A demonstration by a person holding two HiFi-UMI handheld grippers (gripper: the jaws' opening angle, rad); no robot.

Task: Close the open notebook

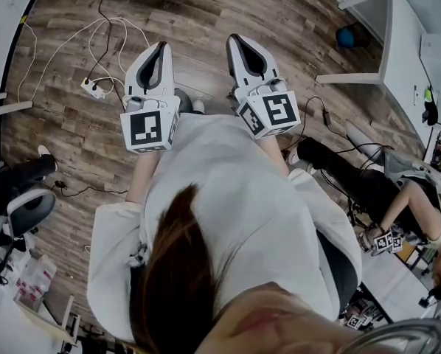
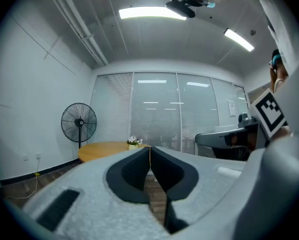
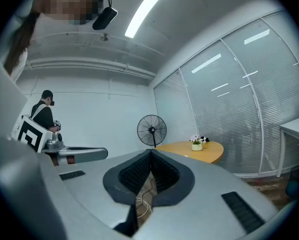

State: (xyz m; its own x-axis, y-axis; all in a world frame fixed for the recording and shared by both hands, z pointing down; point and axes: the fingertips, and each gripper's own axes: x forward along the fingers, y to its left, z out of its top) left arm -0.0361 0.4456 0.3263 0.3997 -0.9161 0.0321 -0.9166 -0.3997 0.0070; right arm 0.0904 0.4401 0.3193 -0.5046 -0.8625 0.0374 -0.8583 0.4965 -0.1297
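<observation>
**Both claws clenched and empty over the floor**

The person's hair and white top fill the lower head view. Ahead, the left claw and right claw are held level, side by side above the wooden floor. Each is clenched on nothing. A standing fan shows beyond the right claw. No view shows the notebook.

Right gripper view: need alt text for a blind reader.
The right claw, jaws together and empty, points level across an office. Beyond it stand a pedestal fan and a round wooden table bearing a small flower pot, with a glass wall behind.
</observation>
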